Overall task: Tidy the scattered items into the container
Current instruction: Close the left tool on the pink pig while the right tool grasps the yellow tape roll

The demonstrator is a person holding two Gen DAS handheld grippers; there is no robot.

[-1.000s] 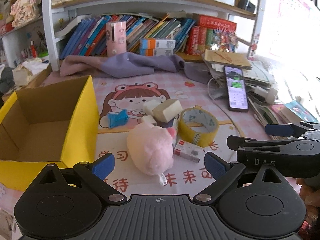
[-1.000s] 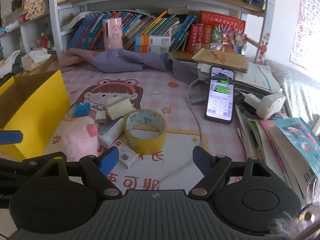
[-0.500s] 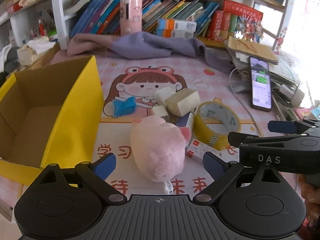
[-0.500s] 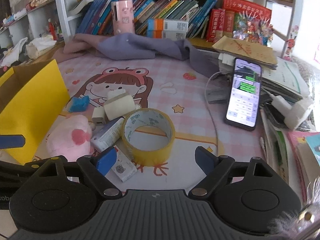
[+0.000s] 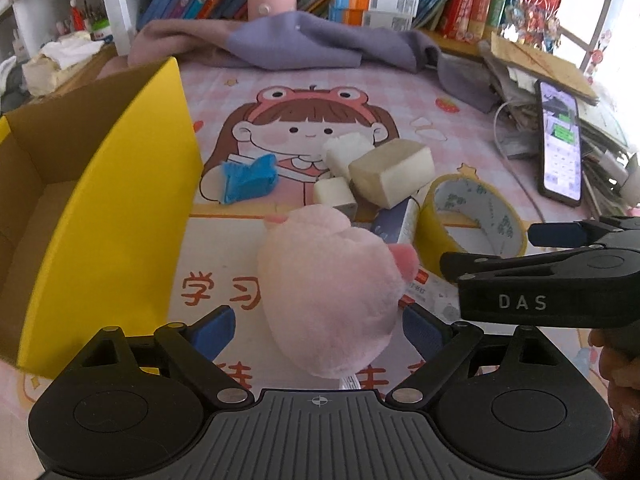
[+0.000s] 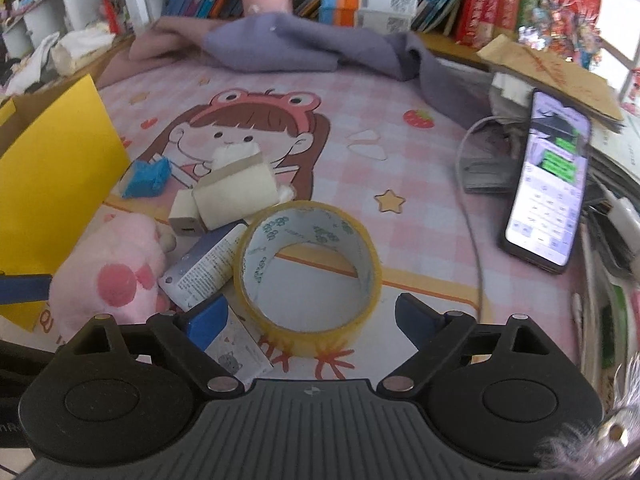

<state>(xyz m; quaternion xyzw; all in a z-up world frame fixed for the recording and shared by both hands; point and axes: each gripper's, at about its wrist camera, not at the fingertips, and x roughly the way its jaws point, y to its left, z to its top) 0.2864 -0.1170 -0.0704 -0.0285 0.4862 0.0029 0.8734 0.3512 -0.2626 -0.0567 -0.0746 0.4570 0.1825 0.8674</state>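
Note:
A pink plush toy (image 5: 328,292) lies on the pink mat between the open fingers of my left gripper (image 5: 318,326). It also shows in the right wrist view (image 6: 108,276). The open yellow cardboard box (image 5: 116,216) stands to its left. A yellow tape roll (image 6: 308,268) lies between the open fingers of my right gripper (image 6: 312,320). It also shows in the left wrist view (image 5: 468,216). Beside them lie a beige block (image 5: 390,176), a white cube (image 5: 334,194), a blue wrapper (image 5: 248,178), a blue-white box (image 6: 204,264) and a small card box (image 6: 238,350).
A lit phone (image 6: 548,184) leans on stacked papers at the right with a white cable (image 6: 472,216). A purple cloth (image 5: 304,44) lies along the back below shelves of books. The right gripper's body (image 5: 540,284) is just right of the plush.
Both grippers have moved forward and down. The plush now sits between the left fingers and the tape roll between the right fingers. Both stay open.

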